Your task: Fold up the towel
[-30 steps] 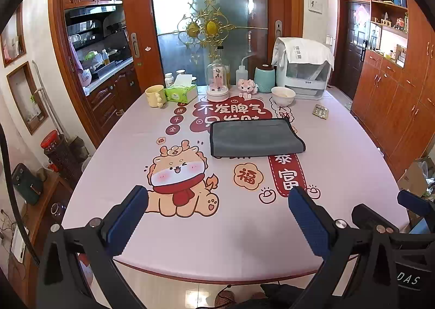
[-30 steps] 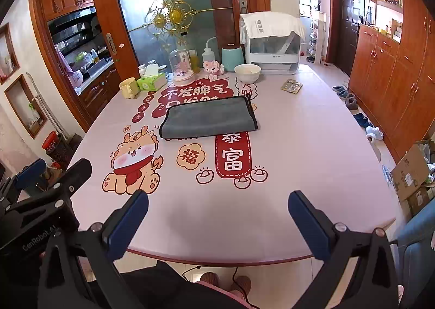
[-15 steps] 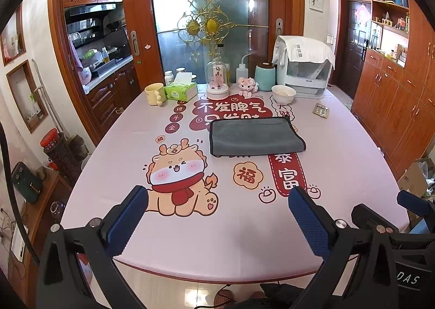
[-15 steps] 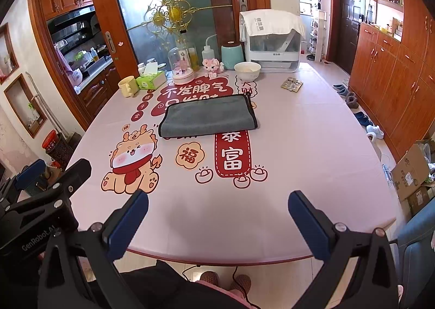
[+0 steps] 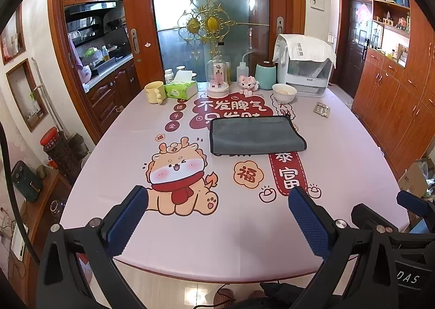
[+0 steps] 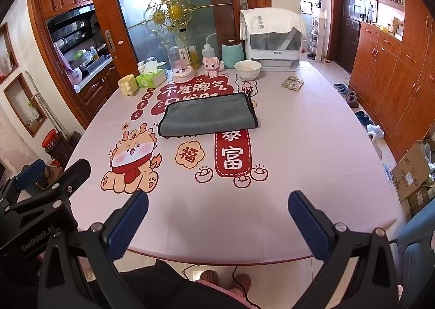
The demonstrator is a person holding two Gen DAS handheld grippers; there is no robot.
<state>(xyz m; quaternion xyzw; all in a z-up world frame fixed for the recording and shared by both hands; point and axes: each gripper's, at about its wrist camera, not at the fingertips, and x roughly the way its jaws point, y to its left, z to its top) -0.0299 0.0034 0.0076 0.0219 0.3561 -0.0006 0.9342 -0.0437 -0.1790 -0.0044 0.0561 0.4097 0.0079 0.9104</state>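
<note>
A grey towel point(image 5: 255, 134) lies folded flat in a rectangle in the middle of the pink printed table; it also shows in the right wrist view point(image 6: 209, 114). My left gripper point(image 5: 217, 197) is open and empty, held above the table's near edge, well short of the towel. My right gripper point(image 6: 217, 199) is open and empty too, above the near edge. The right gripper's body shows at the lower right of the left wrist view point(image 5: 380, 222), and the left gripper's body at the lower left of the right wrist view point(image 6: 46, 194).
Along the table's far side stand a yellow mug point(image 5: 155, 92), a green tissue box point(image 5: 180, 89), a glass dome point(image 5: 218, 79), a pink toy point(image 5: 248, 84), a teal canister point(image 5: 266, 75), a white bowl point(image 5: 284, 92) and a covered appliance point(image 5: 305, 64). A blister pack point(image 5: 321, 109) lies right.
Both views have drifted very slightly. The towel has not moved and both grippers stay open.
</note>
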